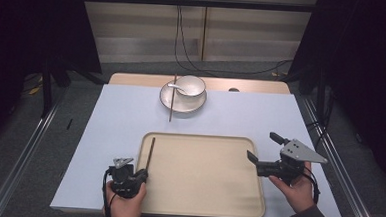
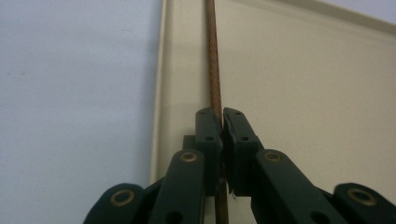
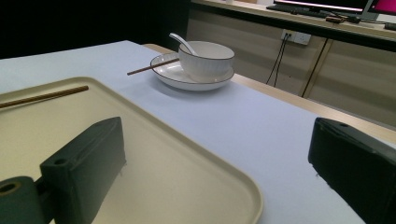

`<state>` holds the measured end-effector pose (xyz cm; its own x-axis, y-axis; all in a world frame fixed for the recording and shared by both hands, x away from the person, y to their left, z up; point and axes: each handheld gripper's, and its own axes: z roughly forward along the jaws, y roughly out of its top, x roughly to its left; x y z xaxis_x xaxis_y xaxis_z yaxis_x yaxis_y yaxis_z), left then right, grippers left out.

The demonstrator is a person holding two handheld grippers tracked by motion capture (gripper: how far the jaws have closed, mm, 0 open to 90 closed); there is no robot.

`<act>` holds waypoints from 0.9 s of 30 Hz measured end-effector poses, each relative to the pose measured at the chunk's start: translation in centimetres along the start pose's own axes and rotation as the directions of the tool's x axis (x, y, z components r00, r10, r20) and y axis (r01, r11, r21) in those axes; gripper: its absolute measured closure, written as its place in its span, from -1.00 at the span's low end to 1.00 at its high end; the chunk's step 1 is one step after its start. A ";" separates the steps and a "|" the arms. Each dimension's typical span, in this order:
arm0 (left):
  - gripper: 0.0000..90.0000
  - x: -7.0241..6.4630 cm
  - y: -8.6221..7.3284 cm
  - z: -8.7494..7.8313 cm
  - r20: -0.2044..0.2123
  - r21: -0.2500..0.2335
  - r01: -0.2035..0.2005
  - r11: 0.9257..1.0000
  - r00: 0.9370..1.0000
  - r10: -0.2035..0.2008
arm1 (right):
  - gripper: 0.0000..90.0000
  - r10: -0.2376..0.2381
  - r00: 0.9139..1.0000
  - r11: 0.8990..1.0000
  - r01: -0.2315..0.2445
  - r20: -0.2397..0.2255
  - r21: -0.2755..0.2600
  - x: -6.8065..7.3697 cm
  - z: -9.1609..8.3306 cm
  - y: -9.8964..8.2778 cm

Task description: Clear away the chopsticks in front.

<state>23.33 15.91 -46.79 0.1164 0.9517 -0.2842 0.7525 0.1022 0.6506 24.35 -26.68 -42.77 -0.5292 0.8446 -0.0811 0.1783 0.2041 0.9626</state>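
Work table (image 1: 109,134), covered in pale blue, bearing a beige serving tray (image 1: 201,199) at its near edge; the tray serves as the landmark below. Beyond the tray's far rim stands a white plate (image 1: 178,104) carrying a white bowl (image 1: 191,85) with a spoon (image 1: 175,87) in it; a second chopstick (image 1: 172,100) rests across the plate's left side. Along the tray's left rim, inside it, lies one brown chopstick (image 2: 214,70), clamped at its near end between the closed jaws of the left gripper (image 2: 222,122). At the tray's right rim the right gripper (image 1: 263,148) hangs with jaws wide apart, holding nothing. Judged progress: one chopstick is reaching the tray; its mate, plate, bowl and spoon seemingly remain. Nothing obstructs the tray's bare floor.
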 end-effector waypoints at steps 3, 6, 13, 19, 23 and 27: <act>0.89 -0.1 0.3 0.4 -0.003 -0.002 0.010 1.000 1.000 -0.010 | -0.92 -0.002 1.000 1.000 0.002 -0.008 0.004 0.0 0.0 0.0; 0.89 -0.1 0.3 0.8 -0.001 -0.002 0.009 1.000 1.000 -0.009 | -0.92 -0.003 1.000 1.000 0.003 -0.003 0.004 0.0 0.0 0.0; 0.74 -0.1 0.6 0.7 0.008 -0.018 0.013 1.000 1.000 -0.013 | -0.92 -0.002 1.000 1.000 0.002 -0.001 0.004 0.0 0.0 0.0; 0.51 -0.2 2.9 0.2 0.039 -0.088 -0.020 0.996 0.999 0.023 | -0.92 -0.006 1.000 1.000 0.006 -0.003 0.002 0.0 0.0 0.0; 0.34 -0.2 5.2 0.3 0.078 -0.152 -0.033 0.988 0.996 0.046 | -0.92 0.000 1.000 1.000 0.000 -0.008 0.001 0.0 0.0 0.0; 0.22 -0.1 7.4 0.9 0.102 -0.173 -0.026 0.985 0.994 0.044 | -0.92 -0.002 1.000 1.000 0.002 -0.008 0.001 -0.1 0.0 0.0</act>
<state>29.51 16.27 -42.57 0.2149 0.9206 -0.3259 0.6257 0.1265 0.7698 24.36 -26.78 -42.77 -0.5362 0.8402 -0.0813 0.1778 0.2066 0.9621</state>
